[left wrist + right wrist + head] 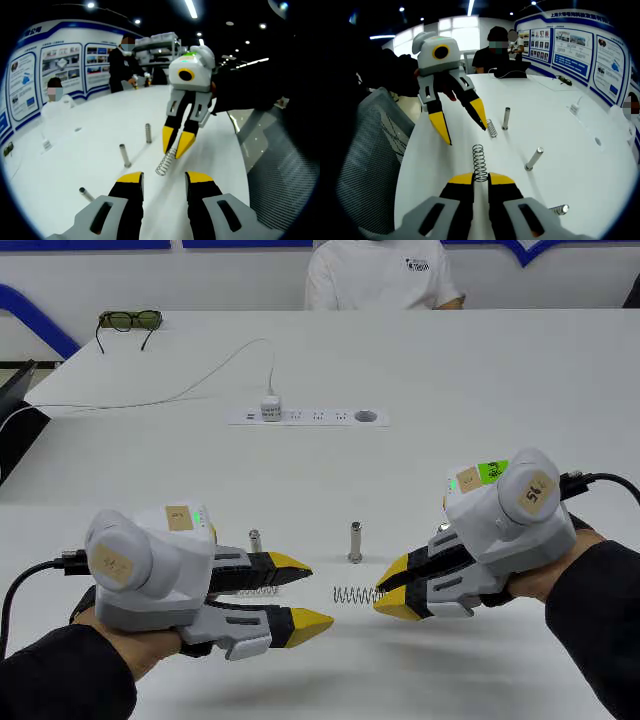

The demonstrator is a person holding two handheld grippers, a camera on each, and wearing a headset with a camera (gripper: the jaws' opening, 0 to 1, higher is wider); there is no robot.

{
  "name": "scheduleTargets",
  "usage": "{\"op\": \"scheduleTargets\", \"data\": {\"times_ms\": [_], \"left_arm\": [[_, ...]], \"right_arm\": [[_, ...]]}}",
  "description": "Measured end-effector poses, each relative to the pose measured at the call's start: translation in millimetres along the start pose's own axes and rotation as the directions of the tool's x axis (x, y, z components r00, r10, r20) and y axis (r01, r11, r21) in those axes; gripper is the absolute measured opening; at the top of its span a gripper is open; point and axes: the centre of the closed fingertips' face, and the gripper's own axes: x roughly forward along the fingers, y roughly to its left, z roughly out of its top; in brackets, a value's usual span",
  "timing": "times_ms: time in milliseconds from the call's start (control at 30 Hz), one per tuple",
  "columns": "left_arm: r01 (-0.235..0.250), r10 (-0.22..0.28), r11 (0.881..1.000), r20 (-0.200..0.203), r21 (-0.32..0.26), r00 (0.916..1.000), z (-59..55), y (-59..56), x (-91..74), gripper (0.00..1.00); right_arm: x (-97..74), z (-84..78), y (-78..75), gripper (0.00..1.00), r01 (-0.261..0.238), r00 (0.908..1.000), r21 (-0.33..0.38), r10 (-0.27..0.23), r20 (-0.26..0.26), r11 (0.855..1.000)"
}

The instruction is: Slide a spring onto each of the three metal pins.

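**Holding the first spring, no pin loaded yet**

My right gripper (pixel 393 592) has its jaws pinched together on one end of a spring (pixel 355 594). The coil sticks out toward my left, on the near side of the middle pin (pixel 355 542). Whether its free end touches the table (pixel 420 380) I cannot tell.

My left gripper (pixel 305 592) has its jaws apart with nothing between them, to the near-left of the middle pin. A second spring (pixel 491 127) lies on the table left of the middle pin, just beside the left pin (pixel 254 540) and close to my left jaw tip. The right pin (pixel 559 209) sits right of the middle pin, near my right gripper. All three pins look bare.

Judgement: this is step one of three, with the spring picked up but not threaded. The next move calls for turning the coil upright, centring its open end over a pin top and lowering it. The coil will likely flex, so the left gripper could steady the free end.

Around the work, a power strip (pixel 305 417) with a charger (pixel 270 406) lies well beyond the middle pin. Glasses (pixel 130 318) sit far beyond and to its left, and a person (pixel 380 275) is seated across the table. None of these obstructs. Only the left gripper crowds the approach to the left pin.
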Motion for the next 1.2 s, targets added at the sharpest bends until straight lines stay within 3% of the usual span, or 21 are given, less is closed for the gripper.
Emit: {"op": "scheduleTargets", "data": {"times_ms": [267, 533, 833, 1200], "left_arm": [[0.018, -0.018, 1.000, -0.007, 0.017, 0.9998, -0.9, -4.5, -0.3, 0.31], [0.043, -0.042, 0.998, -0.013, 0.039, 0.9990, -1.6, -10.6, 1.9, 0.24], [0.052, -0.051, 0.997, -0.020, 0.065, 0.9985, -2.4, -12.7, 3.0, 0.12], [0.055, -0.054, 0.997, -0.025, 0.059, 0.9983, -3.1, -13.4, 2.1, 0.12]], "right_arm": [[1.5, 15.6, 9.9, 0.11, -0.036, 0.9993, -0.050, 0.036, 0.005, 0.998], [2.4, 21.3, 16.6, 0.11, -0.059, 0.9983, -0.080, 0.058, -0.005, 0.995], [-1.6, 25.4, 20.3, 0.11, -0.067, 0.9978, -0.097, 0.065, -0.015, 0.993], [-7.9, 44.9, 23.2, 0.11, -0.058, 0.9979, -0.122, 0.061, 0.021, 0.991]]}}
